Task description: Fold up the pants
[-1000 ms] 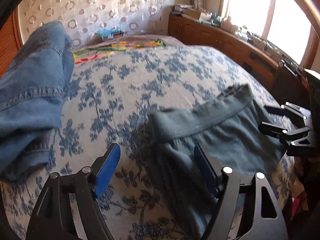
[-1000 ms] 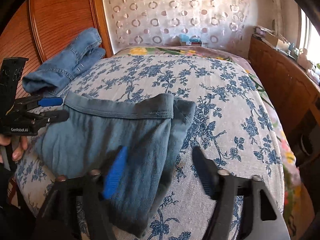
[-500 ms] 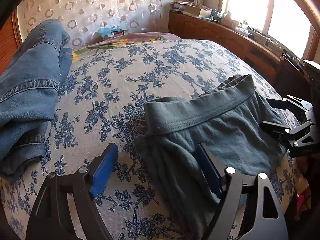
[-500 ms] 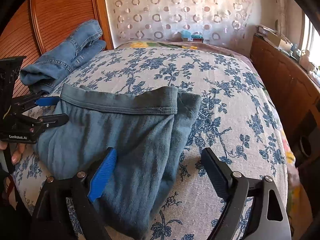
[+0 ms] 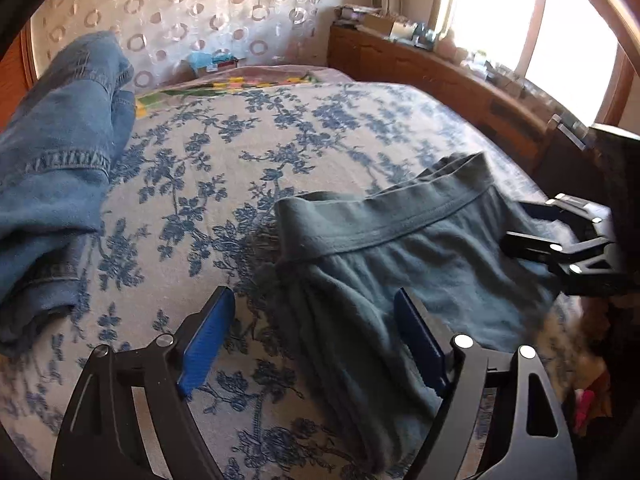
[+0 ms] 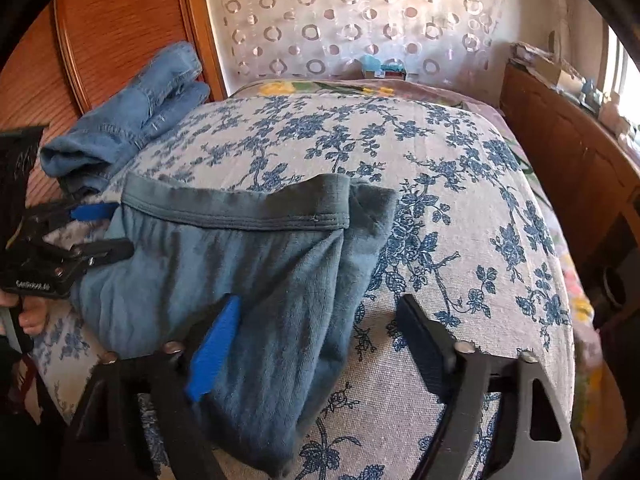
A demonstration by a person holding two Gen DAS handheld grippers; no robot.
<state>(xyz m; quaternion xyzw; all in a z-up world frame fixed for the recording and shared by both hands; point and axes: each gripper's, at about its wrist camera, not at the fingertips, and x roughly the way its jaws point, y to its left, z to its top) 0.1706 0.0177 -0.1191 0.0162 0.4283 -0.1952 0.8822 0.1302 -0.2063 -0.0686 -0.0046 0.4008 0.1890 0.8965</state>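
Grey-teal pants [image 5: 400,264] [image 6: 240,264] lie folded lengthwise on the bed, waistband towards the far side. My left gripper [image 5: 314,320] [image 6: 108,230] hovers open over their left edge, and that folded edge lies between the fingers without being pressed. My right gripper [image 6: 320,340] [image 5: 516,228] is at the opposite edge. Its jaws are closing, and the blue pad [image 6: 216,352] is over the fabric while the black finger [image 6: 424,344] is over bare cover. The pads do not pinch the cloth.
A bundle of blue jeans [image 5: 60,160] [image 6: 136,120] lies at the left of the floral bed cover [image 5: 240,160] [image 6: 460,200]. A wooden panel [image 6: 100,40] stands behind it, and a cluttered wooden ledge [image 5: 440,80] runs along the right. A hand [image 6: 32,316] holds the left gripper.
The right gripper's jaws widened and then narrowed again over the pants' edge. The left gripper and the pants stay where they were.
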